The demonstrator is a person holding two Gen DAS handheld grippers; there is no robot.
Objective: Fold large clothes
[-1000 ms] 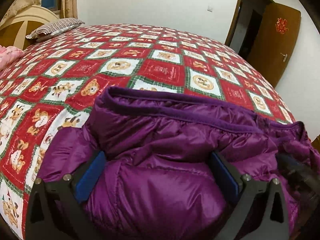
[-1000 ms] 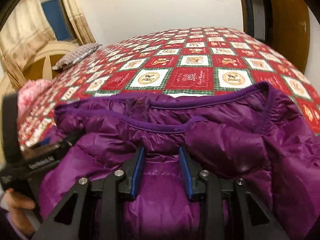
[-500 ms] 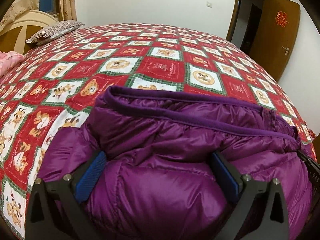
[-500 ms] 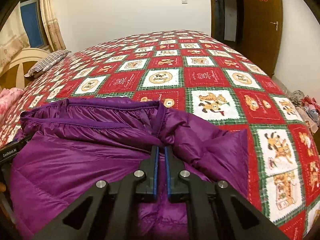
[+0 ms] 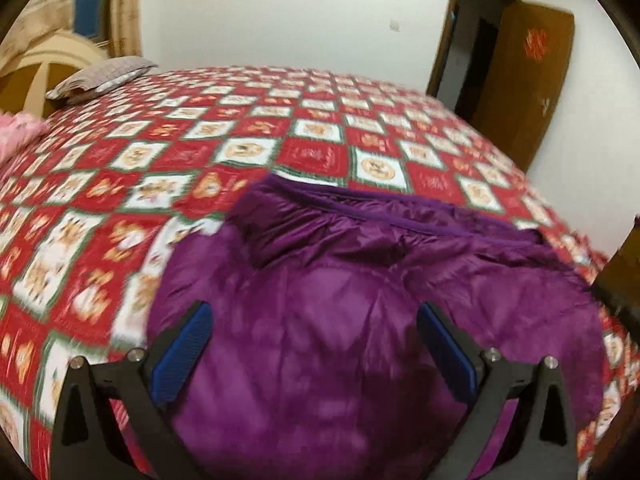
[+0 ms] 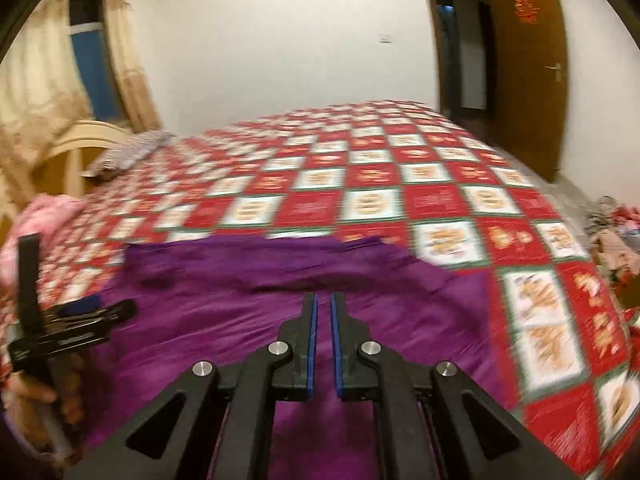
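**Purple jacket folded on the patterned bed, both grippers above it**

Bed (image 5: 320,128) spread with red, white and green checked quilt, filling most of both views. Purple puffy jacket (image 5: 360,320) lying in a folded heap at the near edge, trimmed hem toward the far side. Brown door (image 6: 524,60) with red ornament at right; curtain (image 6: 40,80) and window at left, shown far more fully from the right wrist. Striped pillow (image 5: 100,78) by the cream headboard; pink cloth (image 6: 48,208) at the left edge.

Seen only from the right wrist: heap of mixed clothing (image 6: 612,236) past the bed's right side, and the left gripper (image 6: 86,312) from its side, held by the person's hand (image 6: 36,392) low at left.

Left gripper (image 5: 312,344) hanging over the jacket's near portion, blue fingers (image 5: 184,352) spread wide, nothing clamped between them. Right gripper (image 6: 323,312) pointing along the jacket's middle, blue pads almost together with a thin slit between, no fabric visible in the slit.

Both views motion-blurred; quilt figures hard to make out. Jacket's near edge cut off behind the gripper frames; whether the fingertips touch the fabric cannot be told.
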